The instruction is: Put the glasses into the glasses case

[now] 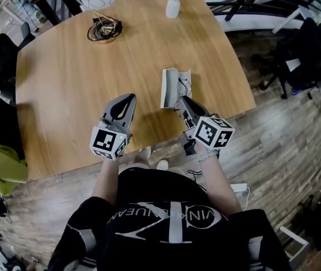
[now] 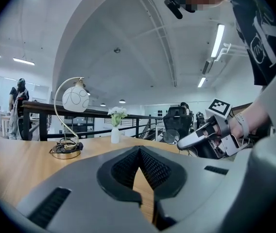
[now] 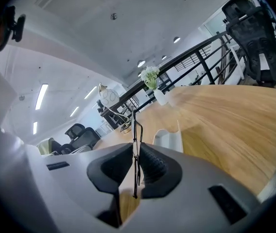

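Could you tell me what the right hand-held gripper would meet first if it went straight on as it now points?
Probably the open glasses case lying on the table just ahead. The glasses pinched in the right hand-held gripper would touch it first, though depth is uncertain.

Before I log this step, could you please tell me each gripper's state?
Left gripper: closed, empty.
Right gripper: closed on the glasses.

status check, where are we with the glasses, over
Left gripper shut, empty. Right gripper shut on glasses, just short of the open glasses case. Nothing in the way.
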`<state>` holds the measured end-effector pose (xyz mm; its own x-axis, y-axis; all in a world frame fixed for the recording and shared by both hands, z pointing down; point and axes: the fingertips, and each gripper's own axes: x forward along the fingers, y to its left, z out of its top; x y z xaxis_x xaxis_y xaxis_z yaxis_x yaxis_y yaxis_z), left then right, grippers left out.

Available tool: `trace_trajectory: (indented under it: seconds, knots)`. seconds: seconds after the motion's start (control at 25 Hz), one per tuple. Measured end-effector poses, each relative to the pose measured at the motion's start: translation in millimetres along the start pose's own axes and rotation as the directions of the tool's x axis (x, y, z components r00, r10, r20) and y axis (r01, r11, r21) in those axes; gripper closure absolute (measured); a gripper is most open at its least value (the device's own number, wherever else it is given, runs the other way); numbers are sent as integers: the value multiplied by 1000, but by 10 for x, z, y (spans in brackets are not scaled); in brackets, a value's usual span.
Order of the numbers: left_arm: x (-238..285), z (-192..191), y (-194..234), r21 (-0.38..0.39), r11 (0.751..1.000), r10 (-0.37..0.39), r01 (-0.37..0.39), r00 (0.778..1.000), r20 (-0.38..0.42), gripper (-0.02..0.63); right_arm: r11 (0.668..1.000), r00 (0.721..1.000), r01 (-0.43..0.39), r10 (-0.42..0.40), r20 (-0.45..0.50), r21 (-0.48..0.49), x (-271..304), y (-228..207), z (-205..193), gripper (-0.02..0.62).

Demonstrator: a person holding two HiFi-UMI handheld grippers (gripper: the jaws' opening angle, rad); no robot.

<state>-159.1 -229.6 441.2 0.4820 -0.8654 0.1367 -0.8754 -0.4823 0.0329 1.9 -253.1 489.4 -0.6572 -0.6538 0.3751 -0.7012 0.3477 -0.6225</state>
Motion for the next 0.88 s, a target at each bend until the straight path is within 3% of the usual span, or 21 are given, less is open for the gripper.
trace_trajectory:
  seconds: [0.32, 0.56, 0.88]
  knots:
    - [300, 85, 204, 24, 999, -49, 49, 999, 2, 592, 994, 991, 110, -110, -77, -11, 349, -57, 64, 543]
    - [463, 53, 308, -4, 998, -70, 70, 998, 3, 592, 982, 977, 189, -186, -107, 13, 497, -184, 60, 543]
    - [700, -87, 321, -41, 993, -112, 112, 994, -7, 592, 959, 935, 284, -280, -216, -10, 640, -328, -77, 543]
